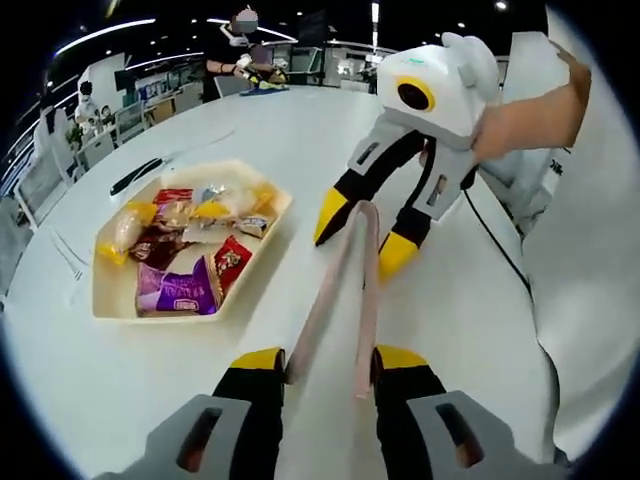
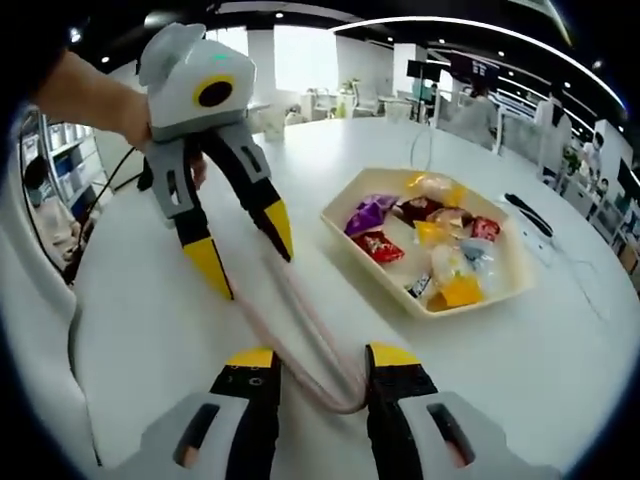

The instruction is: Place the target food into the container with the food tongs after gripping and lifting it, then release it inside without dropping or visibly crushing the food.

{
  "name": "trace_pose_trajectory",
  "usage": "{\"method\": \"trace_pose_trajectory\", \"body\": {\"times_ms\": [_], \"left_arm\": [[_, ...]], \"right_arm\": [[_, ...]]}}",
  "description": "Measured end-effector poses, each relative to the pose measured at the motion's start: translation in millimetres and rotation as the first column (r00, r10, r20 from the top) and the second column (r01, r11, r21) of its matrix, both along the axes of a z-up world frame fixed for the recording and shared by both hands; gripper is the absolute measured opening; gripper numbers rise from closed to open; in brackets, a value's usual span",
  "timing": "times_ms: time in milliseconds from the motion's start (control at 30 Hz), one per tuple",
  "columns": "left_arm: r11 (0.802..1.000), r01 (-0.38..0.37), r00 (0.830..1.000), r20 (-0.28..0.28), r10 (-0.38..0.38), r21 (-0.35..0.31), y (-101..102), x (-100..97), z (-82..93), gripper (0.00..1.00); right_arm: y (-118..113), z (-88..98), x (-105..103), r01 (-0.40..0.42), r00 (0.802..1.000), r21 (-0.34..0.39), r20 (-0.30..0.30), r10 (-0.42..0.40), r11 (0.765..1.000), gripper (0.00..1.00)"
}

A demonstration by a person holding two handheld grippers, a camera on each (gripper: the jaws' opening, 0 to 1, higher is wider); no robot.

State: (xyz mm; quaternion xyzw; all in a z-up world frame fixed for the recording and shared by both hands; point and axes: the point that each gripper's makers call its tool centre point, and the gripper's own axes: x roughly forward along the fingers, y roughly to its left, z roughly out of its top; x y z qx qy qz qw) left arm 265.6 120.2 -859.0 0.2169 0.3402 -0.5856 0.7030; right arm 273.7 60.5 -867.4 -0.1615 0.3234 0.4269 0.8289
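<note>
The pink food tongs (image 1: 345, 290) span the two grippers: the left tongs (image 1: 330, 365) are clenched on the two open arms, while the right tongs (image 2: 320, 370) straddle the bend, and I cannot tell whether they press it. The food, wrapped snack packets (image 1: 185, 290), lies untouched in the cream tray (image 2: 520, 275) on the white table (image 1: 300, 130). The risk is that uneven pulling twists the tool loose or squeezes its arms together.
</note>
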Motion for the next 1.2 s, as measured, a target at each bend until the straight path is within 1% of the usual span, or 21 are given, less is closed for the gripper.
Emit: {"method": "trace_pose_trajectory", "body": {"times_ms": [133, 233, 267, 300, 333, 367, 433, 467, 533, 600, 667, 733, 833, 900, 967, 1000, 1033, 1067, 1100, 1133, 1200], "left_arm": [[1.000, -0.007, 1.000, 0.026, 0.007, 0.004, -2.3, 3.9, -1.0, 0.37], [1.000, -0.014, 0.996, 0.093, 0.012, 0.021, -3.8, 9.2, -2.8, 0.36], [1.000, -0.006, 0.992, 0.127, 0.006, 0.001, -7.4, 10.5, -0.5, 0.36], [1.000, -0.021, 0.994, 0.105, 0.019, 0.015, -4.6, 8.1, -2.0, 0.36], [0.999, -0.048, 0.994, 0.098, 0.049, -0.006, -7.8, 13.0, 0.2, 0.37], [0.998, -0.064, 0.994, 0.086, 0.064, -0.004, -8.0, 12.0, -0.5, 0.37], [0.997, -0.075, 0.993, 0.086, 0.076, -0.019, -8.4, 12.0, 0.5, 0.37], [0.996, -0.087, 0.993, 0.083, 0.089, -0.029, -7.8, 12.4, 1.0, 0.38], [0.994, -0.106, 0.991, 0.078, 0.109, -0.037, -7.8, 12.8, 1.6, 0.40], [0.988, -0.147, 0.986, 0.073, 0.150, -0.045, -6.2, 14.9, 1.4, 0.45], [0.983, -0.173, 0.980, 0.091, 0.177, -0.052, -4.7, 18.9, 2.8, 0.59], [0.977, -0.207, 0.973, 0.088, 0.211, -0.051, -0.8, 19.5, 0.2, 0.72], [0.971, -0.230, 0.967, 0.101, 0.235, -0.058, 1.9, 17.7, 3.0, 0.71], [0.960, -0.264, 0.957, 0.097, 0.273, -0.091, 2.2, 18.1, 7.4, 0.71], [0.944, -0.310, 0.946, 0.065, 0.319, -0.115, 3.1, 16.8, 9.6, 0.74], [0.929, -0.340, 0.936, 0.050, 0.350, -0.145, 2.0, 17.9, 11.8, 0.79], [0.917, -0.362, 0.929, 0.021, 0.370, -0.169, 0.0, 17.1, 13.8, 0.90], [0.896, -0.401, 0.915, -0.040, 0.401, -0.192, -3.0, 14.4, 16.3, 0.99], [0.890, -0.417, 0.909, -0.061, 0.413, -0.187, -1.0, 11.6, 18.1, 0.98], [0.889, -0.409, 0.910, -0.028, 0.413, -0.207, 1.3, 15.1, 24.0, 0.99], [0.889, -0.407, 0.911, -0.018, 0.413, -0.209, 3.4, 13.8, 26.6, 0.99]], "right_arm": [[0.2, 1.0, 1.6, 0.028, 1.000, 0.020, 0.012, -0.028, 0.999, 0.34], [0.4, 1.6, 3.0, 0.051, 0.998, 0.032, 0.026, -0.052, 0.998, 0.37], [-0.5, 1.4, 4.0, 0.069, 0.997, 0.038, 0.030, -0.070, 0.997, 0.38], [-0.6, 1.3, 4.2, 0.070, 0.997, 0.039, 0.031, -0.071, 0.997, 0.39], [-2.2, 2.5, 4.6, 0.080, 0.996, 0.039, 0.034, -0.081, 0.996, 0.41], [-3.2, 2.2, 5.3, 0.086, 0.995, 0.037, 0.037, -0.088, 0.996, 0.43], [-7.1, 4.4, 6.1, 0.106, 0.994, 0.037, 0.033, -0.107, 0.994, 0.48], [-10.1, 5.3, 8.4, 0.109, 0.993, 0.024, 0.053, -0.110, 0.994, 0.50], [-12.2, 4.7, 7.6, 0.125, 0.991, 0.030, 0.033, -0.126, 0.992, 0.52], [-15.6, 6.3, 5.5, 0.119, 0.992, 0.016, 0.037, -0.119, 0.993, 0.52], [-17.8, 7.4, 1.5, 0.111, 0.993, 0.004, 0.041, -0.111, 0.994, 0.52], [-20.1, 8.6, -1.1, 0.116, 0.992, 0.000, 0.046, -0.116, 0.993, 0.52], [-21.6, 14.1, -3.7, 0.131, 0.990, 0.017, 0.051, -0.131, 0.991, 0.52], [-22.4, 17.6, -5.2, 0.135, 0.989, 0.017, 0.054, -0.135, 0.991, 0.52], [-22.5, 21.9, -5.6, 0.140, 0.988, 0.030, 0.057, -0.142, 0.990, 0.52], [-22.9, 25.4, -5.0, 0.152, 0.986, 0.041, 0.060, -0.154, 0.988, 0.52], [-23.3, 28.2, -4.7, 0.170, 0.983, 0.061, 0.053, -0.173, 0.984, 0.52], [-23.2, 29.3, -4.8, 0.177, 0.982, 0.070, 0.049, -0.181, 0.982, 0.52], [-24.3, 32.5, -4.1, 0.200, 0.978, 0.096, 0.040, -0.205, 0.975, 0.52], [-24.5, 33.2, -3.9, 0.204, 0.977, 0.101, 0.039, -0.209, 0.974, 0.52], [-25.3, 34.0, -4.1, 0.208, 0.977, 0.110, 0.031, -0.212, 0.972, 0.52]]}}
